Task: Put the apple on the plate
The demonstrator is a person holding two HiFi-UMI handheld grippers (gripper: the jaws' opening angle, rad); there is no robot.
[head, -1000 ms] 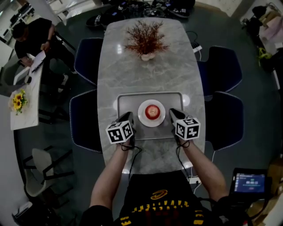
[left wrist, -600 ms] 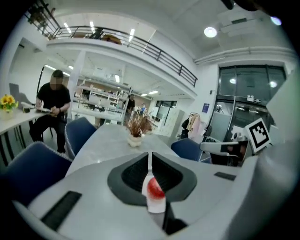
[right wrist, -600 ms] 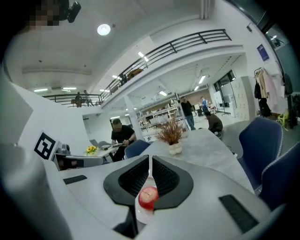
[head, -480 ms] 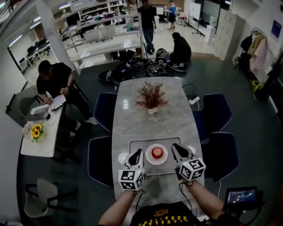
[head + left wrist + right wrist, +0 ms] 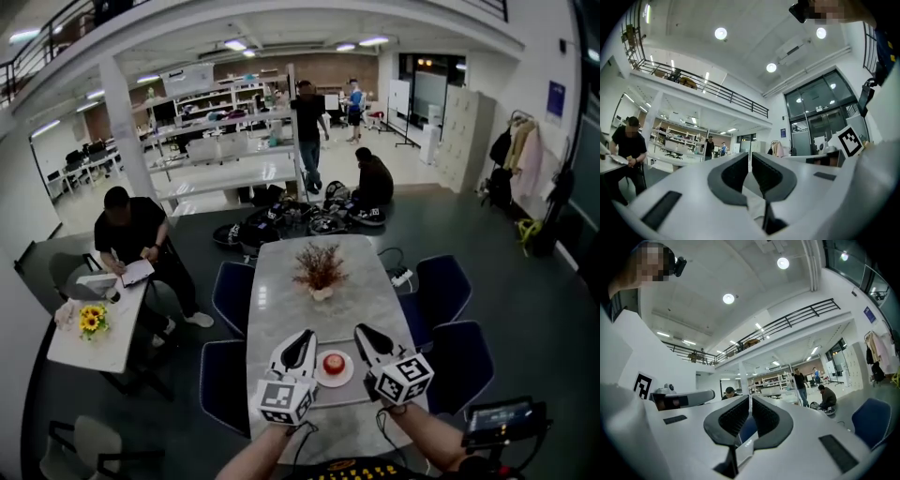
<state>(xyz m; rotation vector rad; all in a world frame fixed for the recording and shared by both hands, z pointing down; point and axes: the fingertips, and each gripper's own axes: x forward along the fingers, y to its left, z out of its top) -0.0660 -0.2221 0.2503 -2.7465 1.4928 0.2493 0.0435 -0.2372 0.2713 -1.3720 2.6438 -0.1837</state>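
— On the tray [image 5: 345, 395], at our end of the long table [image 5: 319, 309], we have the apple [image 5: 332, 363] sitting on the plate [image 5: 320, 376].

— And how do our two grippers stand to it?

— One on each side. Our left gripper [image 5: 304, 338] is on the apple's left and our right gripper [image 5: 360, 332] on its right. The apple lies between them, level with their bodies rather than their tips, which reach a little past it up the table. From the head view we judge that neither touches the apple or the plate.

— Are we holding anything?

— No. In the left gripper view the pads [image 5: 733, 174] are drawn together with only a thin slit between them, and nothing is in it. In the right gripper view the pads [image 5: 736, 418] are closed up the same way and are just as empty.

— Do those two views show the apple?

— Neither does. Both look up and out over the hall, and we see ceiling lights [image 5: 721, 33] and a balcony railing [image 5: 787, 319].

— What else lies around us?

— Farther up the table stands a dried plant in a vase [image 5: 320, 269], well apart from the tray. Blue chairs [image 5: 234, 292] line both sides of the table. Off to our left a person [image 5: 131, 234] sits at a desk that has sunflowers [image 5: 90, 321] on it.
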